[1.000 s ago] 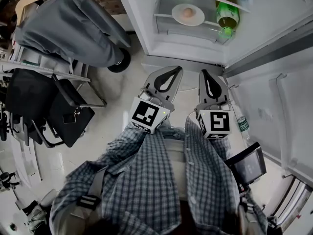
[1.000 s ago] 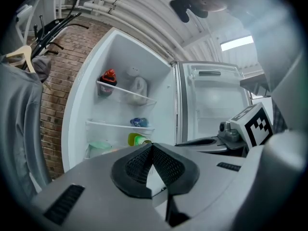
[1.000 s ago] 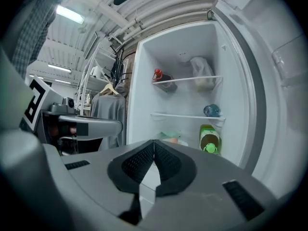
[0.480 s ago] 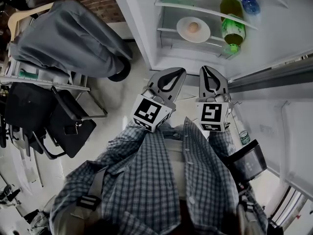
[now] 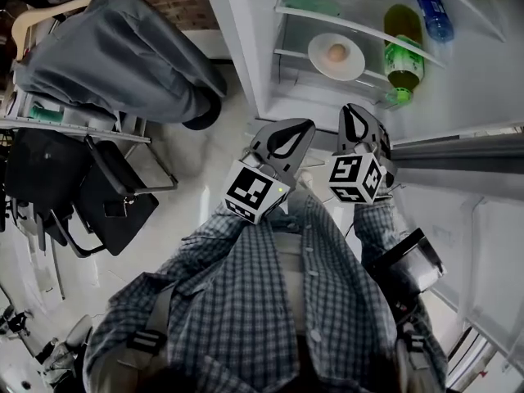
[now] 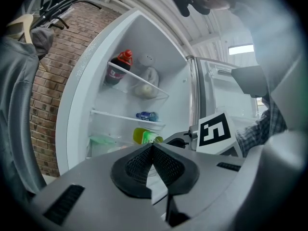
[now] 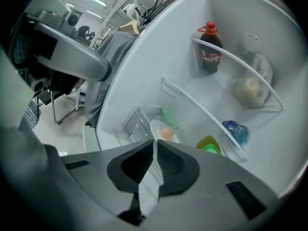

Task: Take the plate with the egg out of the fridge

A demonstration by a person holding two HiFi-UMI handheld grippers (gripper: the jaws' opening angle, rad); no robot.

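A white plate (image 5: pixel 336 56) with a brown egg (image 5: pixel 336 53) sits on a low shelf of the open fridge (image 5: pixel 246 47). The right gripper view shows the plate (image 7: pixel 159 129) and the egg (image 7: pixel 167 133) just above the jaw tips. My left gripper (image 5: pixel 287 131) and right gripper (image 5: pixel 357 121) are side by side in front of my chest, below the fridge opening and short of the plate. Both are shut and hold nothing. In the left gripper view the jaws (image 6: pixel 152 147) hide the plate.
A green bottle (image 5: pixel 403 68) lies right of the plate, with a blue bottle (image 5: pixel 433 16) one shelf up. A cola bottle (image 7: pixel 210 54) stands higher. The fridge door (image 5: pixel 467 219) hangs open at the right. A grey coat (image 5: pixel 115 56) and black chairs (image 5: pixel 90 187) stand at the left.
I have come closer to the fridge. In the head view the plate has slid right and down toward the grippers, and both grippers have risen a little. Both have stayed shut.
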